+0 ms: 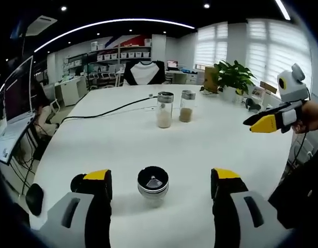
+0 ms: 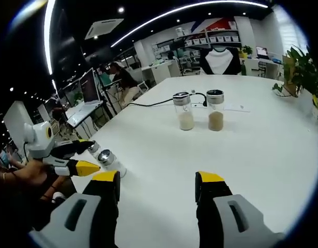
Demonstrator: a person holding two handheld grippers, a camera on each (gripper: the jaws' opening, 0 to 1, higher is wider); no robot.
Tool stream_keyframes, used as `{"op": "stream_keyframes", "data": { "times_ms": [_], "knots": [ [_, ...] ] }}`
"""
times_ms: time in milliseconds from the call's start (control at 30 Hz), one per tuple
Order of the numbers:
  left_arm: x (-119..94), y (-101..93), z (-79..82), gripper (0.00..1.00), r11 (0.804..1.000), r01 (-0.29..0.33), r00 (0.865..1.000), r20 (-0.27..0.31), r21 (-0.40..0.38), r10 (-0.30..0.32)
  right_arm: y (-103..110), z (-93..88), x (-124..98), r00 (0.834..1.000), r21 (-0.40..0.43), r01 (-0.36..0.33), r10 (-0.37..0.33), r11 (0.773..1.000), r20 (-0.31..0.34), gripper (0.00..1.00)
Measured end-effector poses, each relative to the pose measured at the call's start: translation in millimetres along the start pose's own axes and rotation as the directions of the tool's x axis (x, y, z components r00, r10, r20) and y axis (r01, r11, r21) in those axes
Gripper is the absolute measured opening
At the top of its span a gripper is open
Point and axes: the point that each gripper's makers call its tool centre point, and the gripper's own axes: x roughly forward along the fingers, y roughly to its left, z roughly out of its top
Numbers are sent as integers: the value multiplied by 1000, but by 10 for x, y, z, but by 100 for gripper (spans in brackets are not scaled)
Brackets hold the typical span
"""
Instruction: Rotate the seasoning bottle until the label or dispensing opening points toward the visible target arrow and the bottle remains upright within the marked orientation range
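Note:
A short seasoning bottle [image 1: 152, 185] with a dark round top stands upright on the white table [image 1: 200, 144], near its front edge. My left gripper [image 1: 161, 175] is open, and the bottle sits between its yellow-tipped jaws without touching either. In the right gripper view the same bottle [image 2: 108, 158] has a silver cap and stands just past the left gripper [image 2: 91, 156], which a hand holds. My right gripper [image 2: 157, 177] is open over bare table with nothing between its jaws. In the left gripper view the right gripper [image 1: 254, 123] hovers above the table at the right.
Two taller glass jars, one with pale contents [image 1: 164, 109] [image 2: 184, 111] and one with brown contents [image 1: 187, 106] [image 2: 215, 110], stand side by side mid-table. A black cable [image 1: 107, 110] runs across the far left. A potted plant [image 1: 232, 77] stands at the far right. A laptop [image 1: 9, 134] sits off the left edge.

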Motion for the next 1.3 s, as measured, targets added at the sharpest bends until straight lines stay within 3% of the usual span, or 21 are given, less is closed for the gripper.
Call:
{"op": "stream_keyframes", "data": {
  "times_ms": [300,667,1167,1300],
  "knots": [
    [-30,-8,10,83,1000,6,1000,13,-5,-6,-39,-19,0,1000,-2,8,-8,1000,-6,58],
    [3,39,-46,81,999,12,1000,4,-32,-12,-59,185,234,1000,-41,-2,1,999,-18,57],
    [53,96,13,81,999,35,999,4,-15,-35,-335,1042,932,999,-160,1,4,987,34,57],
    [53,143,-7,81,999,25,1000,-14,-23,-25,-312,1205,1133,997,-169,-39,49,985,54,58]
  ]
}}
